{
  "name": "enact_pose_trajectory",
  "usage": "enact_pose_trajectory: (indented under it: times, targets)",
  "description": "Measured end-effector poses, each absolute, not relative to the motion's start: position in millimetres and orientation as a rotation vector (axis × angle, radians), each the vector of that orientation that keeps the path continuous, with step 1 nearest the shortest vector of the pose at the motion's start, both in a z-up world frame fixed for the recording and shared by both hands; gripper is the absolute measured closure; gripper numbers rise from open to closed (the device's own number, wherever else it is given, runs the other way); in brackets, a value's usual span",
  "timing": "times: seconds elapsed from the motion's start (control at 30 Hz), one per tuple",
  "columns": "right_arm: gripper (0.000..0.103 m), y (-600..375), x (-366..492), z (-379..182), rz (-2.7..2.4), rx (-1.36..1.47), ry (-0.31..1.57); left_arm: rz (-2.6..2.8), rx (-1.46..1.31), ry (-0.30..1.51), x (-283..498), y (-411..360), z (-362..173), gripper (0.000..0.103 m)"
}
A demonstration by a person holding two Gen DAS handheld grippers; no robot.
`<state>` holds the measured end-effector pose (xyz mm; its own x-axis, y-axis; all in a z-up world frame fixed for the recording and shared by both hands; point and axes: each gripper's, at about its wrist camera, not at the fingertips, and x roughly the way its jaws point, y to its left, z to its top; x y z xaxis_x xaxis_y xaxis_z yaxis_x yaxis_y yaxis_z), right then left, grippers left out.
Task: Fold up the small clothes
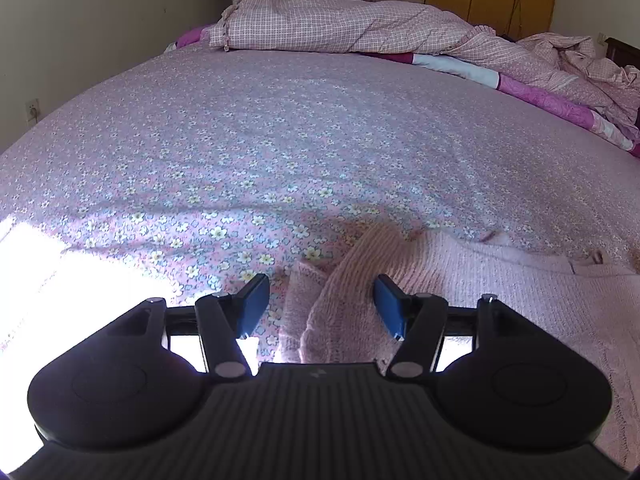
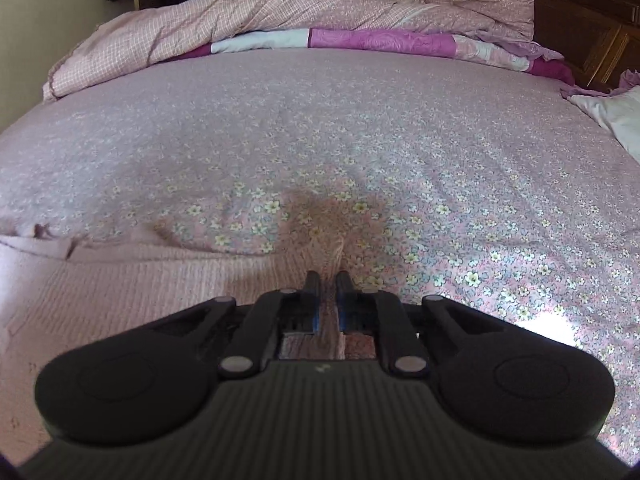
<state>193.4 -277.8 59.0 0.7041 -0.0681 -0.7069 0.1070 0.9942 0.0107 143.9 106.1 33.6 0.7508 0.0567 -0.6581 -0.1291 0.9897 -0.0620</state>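
A pale pink knitted sweater [image 1: 500, 280] lies flat on the flowered bed sheet [image 1: 280, 140], its body spreading to the right in the left wrist view. One sleeve [image 1: 360, 256] is bunched up and runs between the fingers of my left gripper [image 1: 322, 284], which is open; its blue pads stand apart on either side of the knit. In the right wrist view the sweater [image 2: 140, 280] fills the lower left. My right gripper [image 2: 328, 278] is shut on a pinch of its pink knit, with the other sleeve [image 2: 320, 224] rumpled just beyond the fingertips.
A heap of pink checked quilts [image 1: 340, 20] and a purple blanket [image 2: 380, 40] lie along the bed's far side. A dark wooden headboard [image 2: 580, 12] stands at the right, a white cloth [image 2: 616, 116] beside it. Bright sunlight [image 1: 32, 272] falls on the near sheet.
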Motion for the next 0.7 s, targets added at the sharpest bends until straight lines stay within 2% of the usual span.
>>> enact_pose_trajectory:
  times: [0.07, 0.13, 0.23, 0.3, 0.47, 0.63, 0.7]
  targets:
    - [0.086, -273, 192, 58, -0.117, 0.027, 0.765, 0.098, -0.102, 0.707, 149, 103, 35, 0.037]
    - [0.069, -273, 188, 62, -0.161, 0.041, 0.739, 0.109, -0.085, 0.726, 159, 101, 32, 0.037]
    - [0.051, -269, 168, 76, -0.182, 0.077, 0.661, 0.183, -0.051, 0.741, 172, 100, 21, 0.037]
    - [0.048, -262, 150, 85, -0.156, 0.065, 0.626, 0.216, -0.059, 0.734, 176, 102, 16, 0.033]
    - [0.048, -244, 109, 88, -0.074, 0.036, 0.634, 0.221, -0.061, 0.738, 176, 107, 16, 0.032]
    - [0.048, -238, 95, 66, -0.036, 0.052, 0.711, 0.208, -0.072, 0.755, 159, 108, 26, 0.032]
    - [0.045, -244, 95, 54, -0.079, 0.161, 0.727, 0.206, -0.036, 0.767, 150, 103, 31, 0.032]
